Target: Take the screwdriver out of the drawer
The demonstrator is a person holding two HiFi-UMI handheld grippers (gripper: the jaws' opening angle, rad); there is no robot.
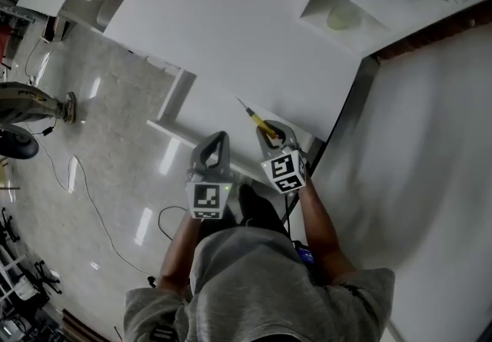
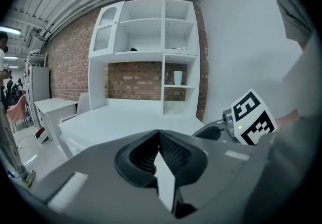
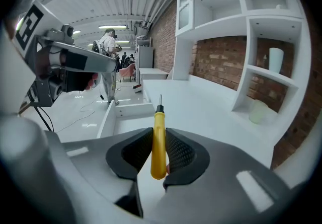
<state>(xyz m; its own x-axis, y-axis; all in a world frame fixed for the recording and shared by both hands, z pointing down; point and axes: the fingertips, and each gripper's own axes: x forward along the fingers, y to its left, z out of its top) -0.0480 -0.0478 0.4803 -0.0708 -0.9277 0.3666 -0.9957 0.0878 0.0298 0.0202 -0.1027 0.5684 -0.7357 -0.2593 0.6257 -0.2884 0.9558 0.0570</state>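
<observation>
A screwdriver with a yellow handle and a thin metal shaft sits clamped between the pads of my right gripper, its tip pointing away over the white desk. In the head view the screwdriver sticks out ahead of the right gripper, above the open white drawer. My left gripper hangs beside it to the left, over the drawer's front edge. Seen in the left gripper view, the left gripper has its jaws closed together with nothing between them.
A white desk lies ahead, with a white shelf unit against a brick wall; a cup stands in one compartment. A white wall runs on the right. Cables trail over the grey floor at left.
</observation>
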